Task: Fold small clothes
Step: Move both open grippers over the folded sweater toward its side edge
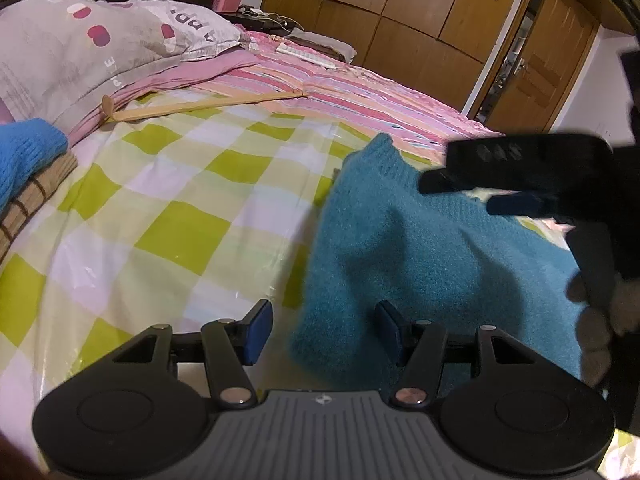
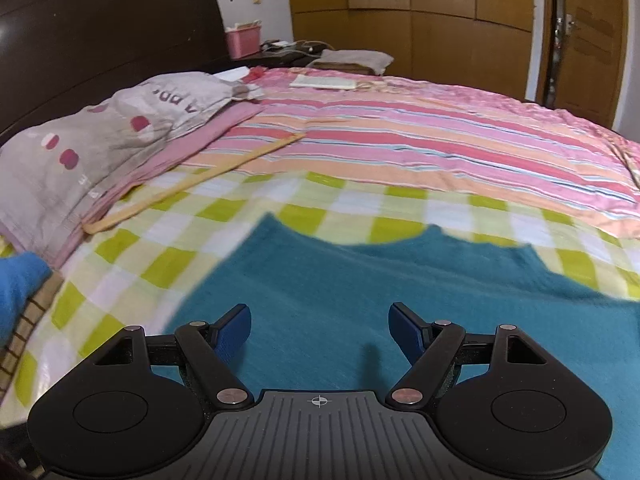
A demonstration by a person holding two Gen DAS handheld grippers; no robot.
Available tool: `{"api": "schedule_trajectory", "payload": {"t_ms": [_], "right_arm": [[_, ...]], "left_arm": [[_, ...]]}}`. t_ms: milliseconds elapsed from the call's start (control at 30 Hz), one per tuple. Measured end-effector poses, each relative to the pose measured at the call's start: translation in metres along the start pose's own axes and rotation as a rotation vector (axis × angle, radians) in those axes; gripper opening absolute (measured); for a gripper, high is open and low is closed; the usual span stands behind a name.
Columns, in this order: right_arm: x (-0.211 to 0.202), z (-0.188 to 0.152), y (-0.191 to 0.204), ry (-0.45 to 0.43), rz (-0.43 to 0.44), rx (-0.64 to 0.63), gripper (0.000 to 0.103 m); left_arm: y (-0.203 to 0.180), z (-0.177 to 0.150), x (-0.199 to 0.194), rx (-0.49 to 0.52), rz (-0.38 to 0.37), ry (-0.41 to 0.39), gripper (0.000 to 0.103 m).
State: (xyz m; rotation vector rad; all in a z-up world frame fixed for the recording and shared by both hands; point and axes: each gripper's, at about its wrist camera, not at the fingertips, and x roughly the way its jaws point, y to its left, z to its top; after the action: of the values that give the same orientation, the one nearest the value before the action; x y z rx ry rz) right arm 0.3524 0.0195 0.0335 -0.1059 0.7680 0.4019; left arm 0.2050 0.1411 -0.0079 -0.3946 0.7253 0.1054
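One teal sweater (image 2: pixel 360 292) lies rumpled on the checked sheet (image 1: pixel 168 216), both tools spread, empty.

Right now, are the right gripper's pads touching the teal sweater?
Apart. In the right wrist view the right gripper stands open, and both blue pads hang clear above the teal sweater, nothing pinched between them.

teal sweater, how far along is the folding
Done: a bright blue knit already sits on a striped item at the left. In hand: nothing; the left gripper and right gripper are both open over the teal sweater. Left: the sweater still looks mostly spread out, only partly folded.
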Motion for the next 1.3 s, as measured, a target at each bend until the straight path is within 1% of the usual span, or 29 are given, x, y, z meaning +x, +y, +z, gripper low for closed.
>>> {"api": "schedule_trajectory", "payload": {"t_ms": [100, 200, 333, 400, 500, 567, 667, 767, 867, 1067, 1167, 1300], "right_arm": [[0.009, 0.010, 0.008, 0.025, 0.035, 0.025, 0.077], [0.022, 0.019, 0.018, 0.078, 0.057, 0.029, 0.078], [0.047, 0.028, 0.030, 0.153, 0.009, 0.029, 0.079], [0.058, 0.032, 0.033, 0.185, -0.001, 0.033, 0.079], [0.074, 0.039, 0.039, 0.242, -0.022, 0.037, 0.084], [0.083, 0.041, 0.047, 0.267, -0.048, -0.001, 0.086], [0.096, 0.036, 0.061, 0.290, -0.106, -0.104, 0.088], [0.104, 0.026, 0.067, 0.280, -0.156, -0.177, 0.088], [0.103, 0.021, 0.069, 0.261, -0.167, -0.216, 0.088], [0.103, 0.021, 0.069, 0.256, -0.177, -0.225, 0.088], [0.102, 0.019, 0.070, 0.244, -0.175, -0.233, 0.087], [0.100, 0.018, 0.068, 0.236, -0.165, -0.225, 0.087]], "left_arm": [[0.004, 0.000, 0.001, -0.021, -0.015, 0.008, 0.062], [0.006, -0.001, 0.001, -0.039, -0.029, 0.016, 0.062], [0.005, -0.002, 0.001, -0.038, -0.033, 0.018, 0.062], [0.004, -0.003, 0.001, -0.033, -0.034, 0.018, 0.062], [0.005, -0.004, 0.003, -0.037, -0.040, 0.024, 0.062], [0.005, -0.004, 0.003, -0.043, -0.041, 0.024, 0.062], [0.004, -0.005, 0.004, -0.038, -0.036, 0.017, 0.062], [0.003, -0.006, 0.003, -0.035, -0.038, 0.016, 0.062], [0.004, -0.006, 0.004, -0.040, -0.042, 0.024, 0.066], [0.004, -0.008, 0.004, -0.053, -0.053, 0.021, 0.067], [0.004, -0.007, 0.007, -0.056, -0.067, 0.026, 0.072], [0.001, -0.008, 0.011, -0.042, -0.070, 0.028, 0.073]]}}
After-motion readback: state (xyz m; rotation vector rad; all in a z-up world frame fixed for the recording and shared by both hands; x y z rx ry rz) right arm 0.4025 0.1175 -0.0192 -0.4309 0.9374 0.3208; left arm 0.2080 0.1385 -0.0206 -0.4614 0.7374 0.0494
